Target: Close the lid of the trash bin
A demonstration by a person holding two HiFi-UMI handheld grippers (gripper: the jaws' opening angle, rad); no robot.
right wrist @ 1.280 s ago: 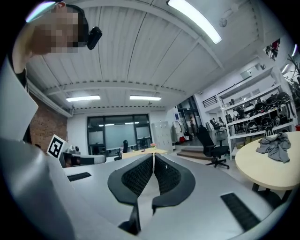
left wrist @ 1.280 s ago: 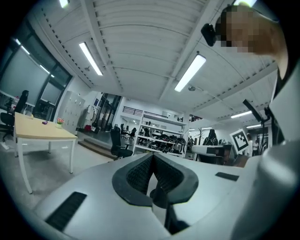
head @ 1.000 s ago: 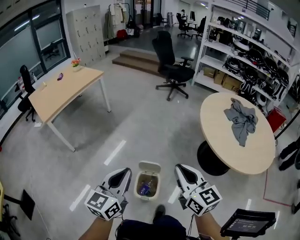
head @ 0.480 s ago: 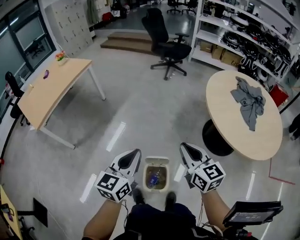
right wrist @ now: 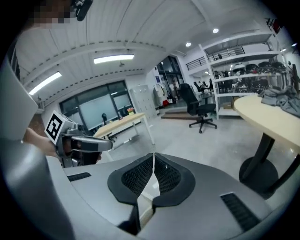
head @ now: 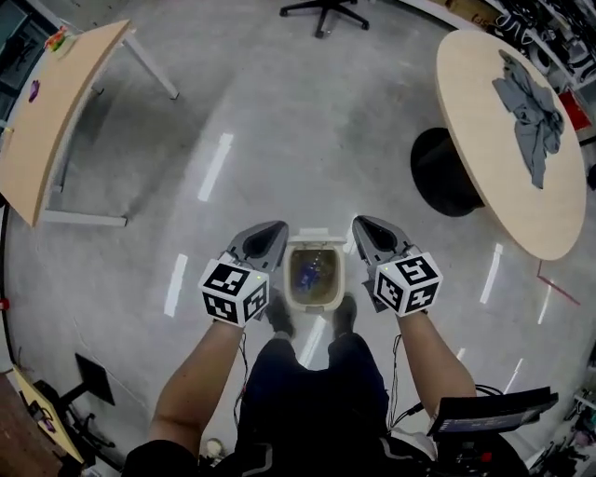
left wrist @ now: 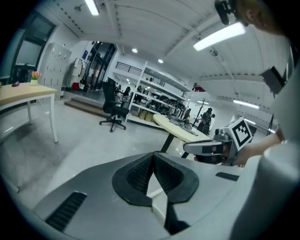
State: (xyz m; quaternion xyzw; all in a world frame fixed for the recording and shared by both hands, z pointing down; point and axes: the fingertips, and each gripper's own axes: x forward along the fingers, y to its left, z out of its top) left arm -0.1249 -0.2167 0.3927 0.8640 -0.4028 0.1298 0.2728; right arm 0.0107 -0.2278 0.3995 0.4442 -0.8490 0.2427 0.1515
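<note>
A small cream trash bin (head: 296,296) stands on the floor right in front of the person's shoes, seen in the head view. Its lid (head: 311,237) is raised at the far rim, and something blue lies inside. My left gripper (head: 273,230) is held just left of the bin and my right gripper (head: 362,225) just right of it, both apart from it. In the left gripper view the left gripper (left wrist: 152,155) is shut on nothing; in the right gripper view the right gripper (right wrist: 153,155) is likewise shut and empty. The bin is hidden in both gripper views.
A round wooden table (head: 484,140) with a grey cloth (head: 533,91) stands at the right on a black base (head: 449,173). A rectangular table (head: 51,112) stands far left, and an office chair base (head: 326,7) is at the top. A dark screen (head: 489,411) sits near the right.
The person has stepped up to the bin and the head view has tilted down. Both grippers now flank the bin closely. The lid stays raised.
</note>
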